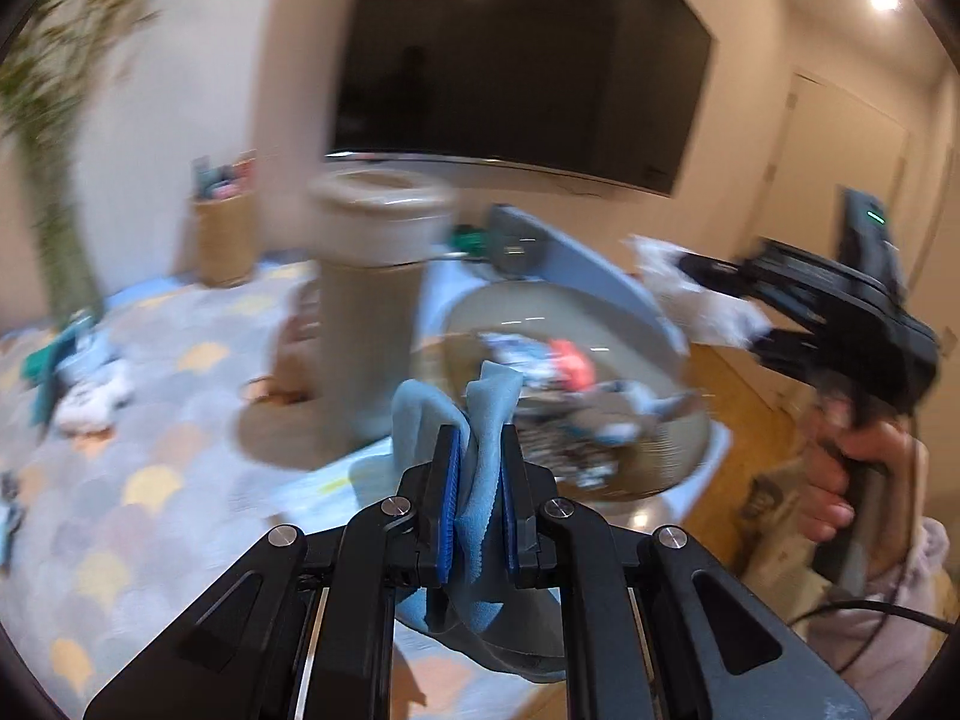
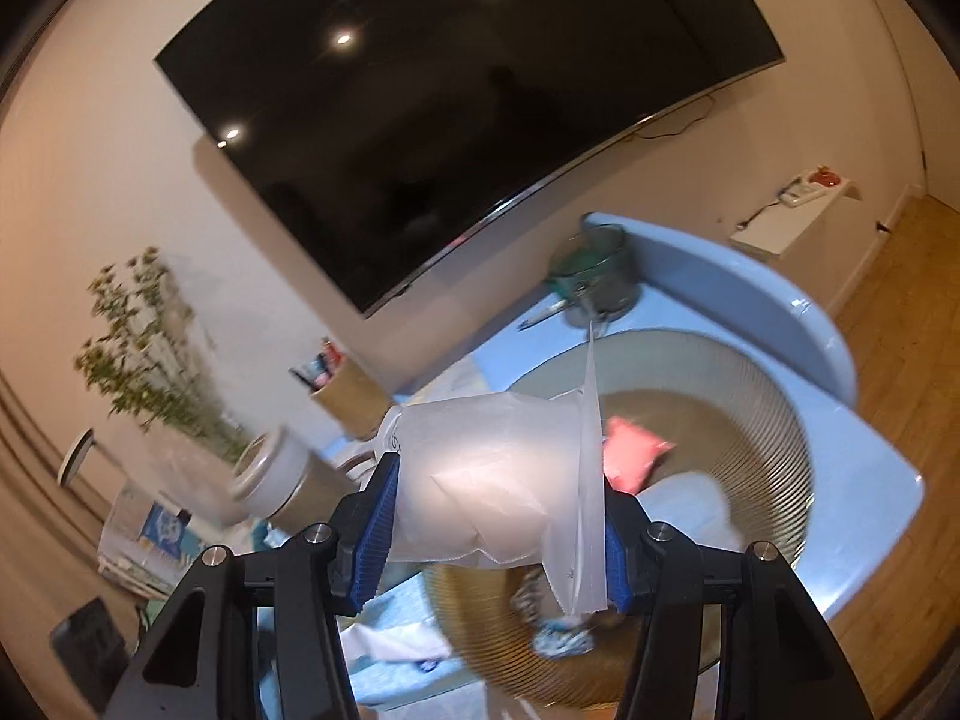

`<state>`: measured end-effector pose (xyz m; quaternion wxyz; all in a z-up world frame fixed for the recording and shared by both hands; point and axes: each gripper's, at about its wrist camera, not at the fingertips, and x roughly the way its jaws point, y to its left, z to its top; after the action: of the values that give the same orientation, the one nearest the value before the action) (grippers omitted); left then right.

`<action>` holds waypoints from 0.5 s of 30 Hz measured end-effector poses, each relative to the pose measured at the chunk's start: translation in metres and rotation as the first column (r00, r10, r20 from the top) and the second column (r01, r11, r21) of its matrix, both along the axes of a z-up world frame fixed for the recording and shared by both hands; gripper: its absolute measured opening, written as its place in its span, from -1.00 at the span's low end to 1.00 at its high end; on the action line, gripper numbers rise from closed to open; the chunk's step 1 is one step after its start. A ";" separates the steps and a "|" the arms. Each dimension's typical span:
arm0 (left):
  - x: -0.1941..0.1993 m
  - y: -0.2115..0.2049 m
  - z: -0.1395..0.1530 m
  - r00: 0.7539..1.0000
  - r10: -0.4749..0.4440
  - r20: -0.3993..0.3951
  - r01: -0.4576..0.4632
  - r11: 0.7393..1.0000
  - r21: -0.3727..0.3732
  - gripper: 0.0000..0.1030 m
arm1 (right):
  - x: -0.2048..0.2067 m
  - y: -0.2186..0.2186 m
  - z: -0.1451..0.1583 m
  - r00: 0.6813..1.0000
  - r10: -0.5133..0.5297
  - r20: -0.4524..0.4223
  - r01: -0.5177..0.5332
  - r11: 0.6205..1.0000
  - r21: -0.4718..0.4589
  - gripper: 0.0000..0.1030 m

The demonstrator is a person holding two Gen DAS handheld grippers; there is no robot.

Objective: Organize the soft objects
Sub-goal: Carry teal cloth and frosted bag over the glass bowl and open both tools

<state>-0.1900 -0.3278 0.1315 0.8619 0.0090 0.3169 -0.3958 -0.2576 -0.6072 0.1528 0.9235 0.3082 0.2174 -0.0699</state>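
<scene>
My left gripper (image 1: 479, 441) is shut on a light blue cloth (image 1: 486, 396), which bunches up between the blue pads and hangs below them. Just beyond it stands a round ribbed tan basket (image 1: 558, 306) on a blue table, holding a pink item (image 1: 570, 360) and patterned fabrics. At the right, a hand carries my right gripper (image 1: 720, 306), shut on a white plastic-wrapped packet (image 1: 678, 288). In the right wrist view that gripper (image 2: 501, 498) squeezes the white packet (image 2: 498, 468) above the basket (image 2: 762, 420), with the pink item (image 2: 630, 450) inside it.
A tall beige canister (image 1: 378, 276) stands left of the basket. A green glass jar (image 2: 594, 270) sits at the blue table's (image 2: 870, 516) back. A patterned rug (image 1: 150, 420) has clothes lying on it. A woven bin (image 1: 225, 234), a plant and a wall TV (image 1: 516, 60) are behind.
</scene>
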 end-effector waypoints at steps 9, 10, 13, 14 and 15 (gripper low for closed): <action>0.008 -0.095 0.025 0.991 -0.111 0.070 0.113 0.993 -0.033 -0.80 | 0.030 -0.037 0.002 0.998 -0.045 -0.051 0.045 0.999 -0.002 0.07; 0.013 -0.102 0.025 0.991 -0.123 0.062 0.125 0.991 -0.040 -0.79 | 0.036 -0.041 0.000 0.997 -0.055 -0.059 0.055 0.998 -0.003 0.07; 0.027 -0.120 0.020 0.990 -0.143 0.003 0.143 0.990 -0.013 -0.19 | 0.055 -0.052 -0.008 0.993 -0.063 -0.103 0.063 0.998 -0.005 0.36; 0.030 -0.122 0.018 0.991 -0.137 -0.011 0.137 0.991 0.000 -0.08 | 0.060 -0.054 -0.012 0.990 -0.071 -0.125 0.070 0.997 -0.008 0.55; 0.031 -0.124 0.016 0.991 -0.129 -0.022 0.130 0.991 0.013 0.19 | 0.063 -0.057 -0.015 0.986 -0.082 -0.146 0.081 0.997 -0.012 0.61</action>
<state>-0.1590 -0.4515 0.1474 0.8308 0.0315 0.3277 -0.4487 -0.1944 -0.6638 0.1379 0.9023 0.3082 0.2716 -0.1305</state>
